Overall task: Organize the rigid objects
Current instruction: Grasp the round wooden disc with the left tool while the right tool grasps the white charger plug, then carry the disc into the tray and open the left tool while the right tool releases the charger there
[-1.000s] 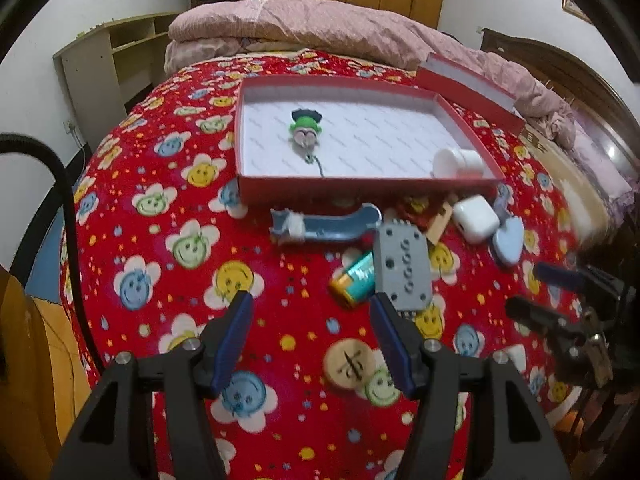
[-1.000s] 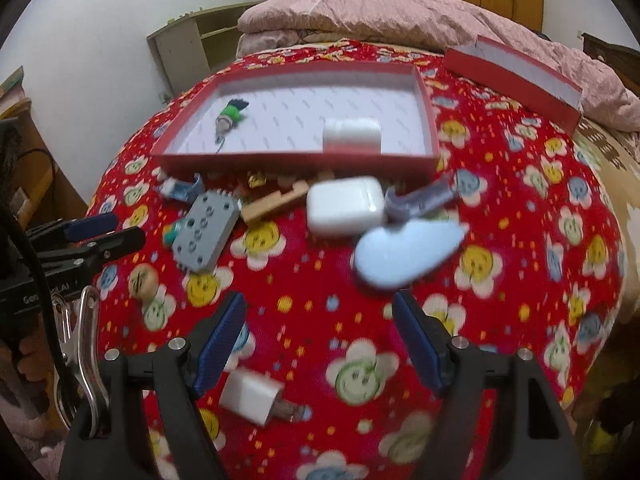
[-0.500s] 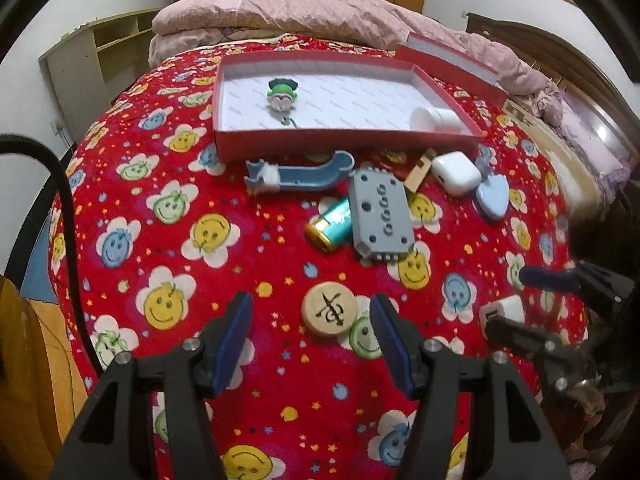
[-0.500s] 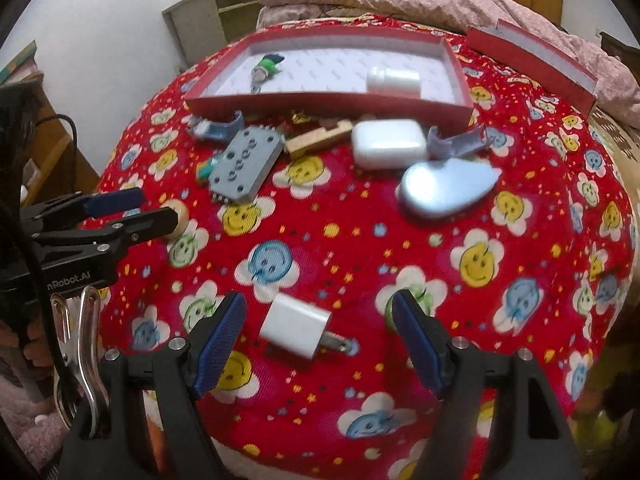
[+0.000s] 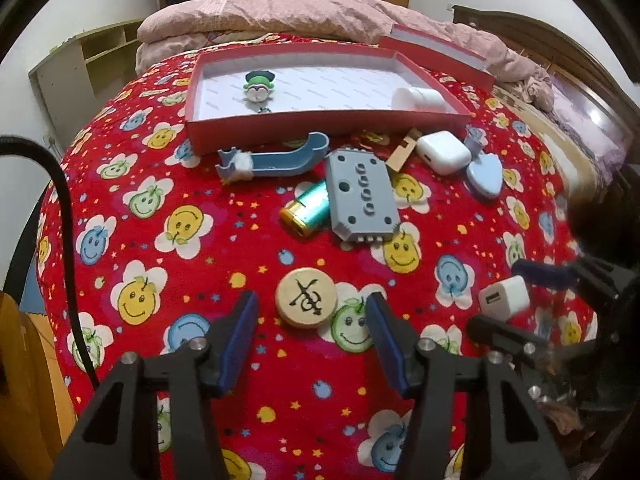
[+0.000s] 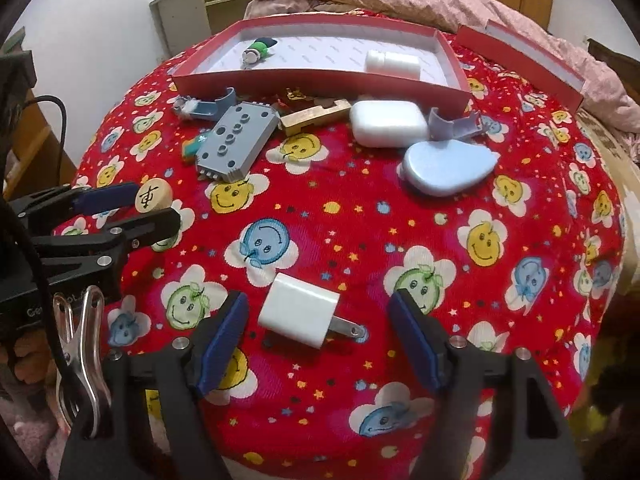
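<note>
My left gripper (image 5: 312,320) is open, its fingers either side of a round wooden chess piece (image 5: 306,298), not touching it. My right gripper (image 6: 318,324) is open around a white USB charger plug (image 6: 298,310) lying on the red flowered bedspread. The chess piece (image 6: 153,197) and the left gripper (image 6: 132,208) also show in the right wrist view. The charger (image 5: 505,297) shows between the right gripper's fingers (image 5: 540,272) in the left wrist view. A red tray (image 5: 320,120) at the back holds a green-hatted toy (image 5: 259,87) and a white bottle (image 5: 418,99).
In front of the tray lie a grey studded block (image 5: 362,196), a teal-gold battery (image 5: 308,212), a blue shoehorn-like piece (image 5: 276,158), a wooden block (image 6: 316,117), a white earbud case (image 6: 388,123), a blue heart-shaped tin (image 6: 448,166). The red lid (image 6: 520,56) lies back right.
Both grippers have pulled back towards the near edge of the bed and lowered. The chess piece now sits between the left fingers, the charger between the right fingers. Both stayed open.
</note>
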Demonstrator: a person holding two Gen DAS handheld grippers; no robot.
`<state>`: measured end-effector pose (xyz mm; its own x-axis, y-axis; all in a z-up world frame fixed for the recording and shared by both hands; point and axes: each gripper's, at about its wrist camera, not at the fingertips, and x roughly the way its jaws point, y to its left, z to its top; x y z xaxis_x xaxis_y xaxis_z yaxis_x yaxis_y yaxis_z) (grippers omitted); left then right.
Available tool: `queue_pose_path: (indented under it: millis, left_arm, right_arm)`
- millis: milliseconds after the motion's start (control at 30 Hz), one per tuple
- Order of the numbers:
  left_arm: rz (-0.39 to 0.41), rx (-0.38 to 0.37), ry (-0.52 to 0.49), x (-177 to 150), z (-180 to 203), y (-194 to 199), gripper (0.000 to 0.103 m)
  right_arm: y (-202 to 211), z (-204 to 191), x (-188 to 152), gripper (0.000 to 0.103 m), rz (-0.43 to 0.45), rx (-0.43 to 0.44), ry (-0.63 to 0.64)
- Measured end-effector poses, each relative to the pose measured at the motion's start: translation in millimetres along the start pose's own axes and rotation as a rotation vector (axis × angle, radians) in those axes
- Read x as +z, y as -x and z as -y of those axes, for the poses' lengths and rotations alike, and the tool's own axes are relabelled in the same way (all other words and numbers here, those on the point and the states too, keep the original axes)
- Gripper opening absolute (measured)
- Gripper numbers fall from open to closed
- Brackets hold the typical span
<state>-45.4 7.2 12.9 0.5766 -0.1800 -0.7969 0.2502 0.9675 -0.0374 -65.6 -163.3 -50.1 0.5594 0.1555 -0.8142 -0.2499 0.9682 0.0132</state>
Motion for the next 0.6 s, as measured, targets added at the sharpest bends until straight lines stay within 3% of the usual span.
queue_pose_path:
  millis: [100, 167, 233, 600]
  left_arm:
    - [0.009, 0.009, -0.005, -0.2, 0.7, 0.1, 0.047]
    - [0.011, 0.002, -0.004, -0.1, 0.3, 0.5, 0.038]
    - [0.01, 0.009, -0.007, 0.1, 0.2, 0.5, 0.033]
    - [0.007, -0.035, 0.018, 2.5, -5.2, 5.9, 0.033]
  right_arm:
    - [3.0, 3.0, -0.4, 0.052, 0.015, 0.0, -0.017]
    - [3.9, 5.1, 0.2, 0.047, 0.022, 0.01, -0.024]
    - [3.6, 4.9, 0.2, 0.047, 0.024, 0.012, -0.025]
    - [6.6, 7.9, 0.5, 0.047, 0.038, 0.04, -0.032]
